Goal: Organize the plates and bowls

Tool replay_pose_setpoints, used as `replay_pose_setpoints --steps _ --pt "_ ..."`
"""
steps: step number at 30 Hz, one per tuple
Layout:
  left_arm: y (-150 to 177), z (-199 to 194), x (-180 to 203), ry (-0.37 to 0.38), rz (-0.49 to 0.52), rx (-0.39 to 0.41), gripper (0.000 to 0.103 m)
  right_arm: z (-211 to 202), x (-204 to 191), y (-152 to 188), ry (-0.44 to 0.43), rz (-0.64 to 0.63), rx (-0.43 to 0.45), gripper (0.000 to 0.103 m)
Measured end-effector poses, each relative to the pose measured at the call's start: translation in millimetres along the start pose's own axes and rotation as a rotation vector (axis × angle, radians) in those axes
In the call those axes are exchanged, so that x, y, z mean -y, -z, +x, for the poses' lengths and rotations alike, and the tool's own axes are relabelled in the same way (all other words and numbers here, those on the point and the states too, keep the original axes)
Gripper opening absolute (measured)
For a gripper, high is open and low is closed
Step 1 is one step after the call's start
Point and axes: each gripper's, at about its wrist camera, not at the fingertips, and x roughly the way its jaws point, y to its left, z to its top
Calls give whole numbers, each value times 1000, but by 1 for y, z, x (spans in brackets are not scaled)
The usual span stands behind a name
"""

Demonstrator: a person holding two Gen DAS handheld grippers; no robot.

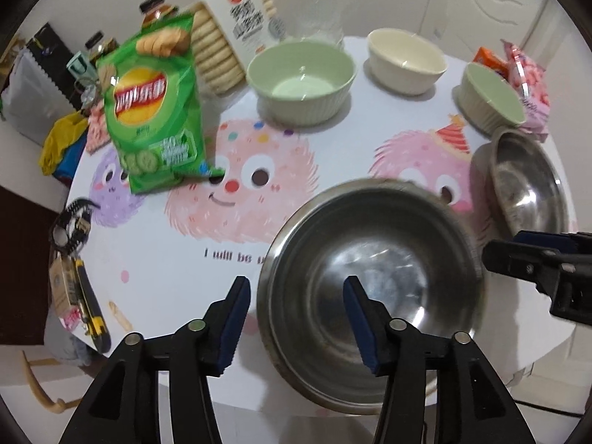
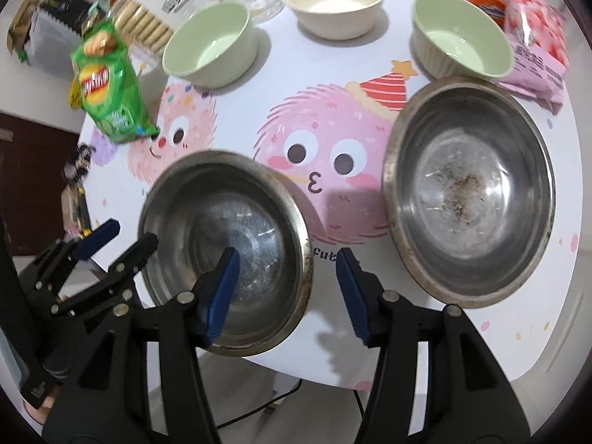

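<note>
Steel bowl (image 2: 225,255) upright, both grippers apart

The left gripper (image 1: 296,288) points steeply down over the near steel bowl (image 1: 373,288), its blue-padded jaws parted astride the bowl's left rim without pressing on it, one pad outside, one over the inside. The right gripper (image 2: 285,262) points straight down, jaws likewise parted astride that bowl's right rim, apparently clear of the metal, though blur makes this uncertain.
</note>
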Motion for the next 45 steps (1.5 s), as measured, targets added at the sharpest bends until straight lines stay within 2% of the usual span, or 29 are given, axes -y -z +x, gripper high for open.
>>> replay_pose_setpoints --steps 3,7,14,17,21,25,33,39,45 --pt "-9 -16 10 12 21 41 69 -12 16 -1 -39 79 22 60" --pt "-24 -32 27 38 48 77 75 -32 38 0 -43 165 68 61" --pt "-54 -45 77 100 129 77 77 -77 95 10 -16 334 150 71" --pt "-64 -52 106 127 198 98 77 -94 122 18 -1 403 176 81" --pt "-77 -53 145 141 280 117 79 -107 159 33 23 503 198 81" --pt "-86 -41 168 148 311 105 79 -114 189 44 43 582 222 82" --pt "-93 1 179 124 311 43 79 -93 224 41 51 642 204 82" --pt "-99 38 176 147 263 -11 79 -62 234 28 45 643 146 82" --pt "-99 55 187 138 300 -36 79 -38 242 19 43 645 88 82"
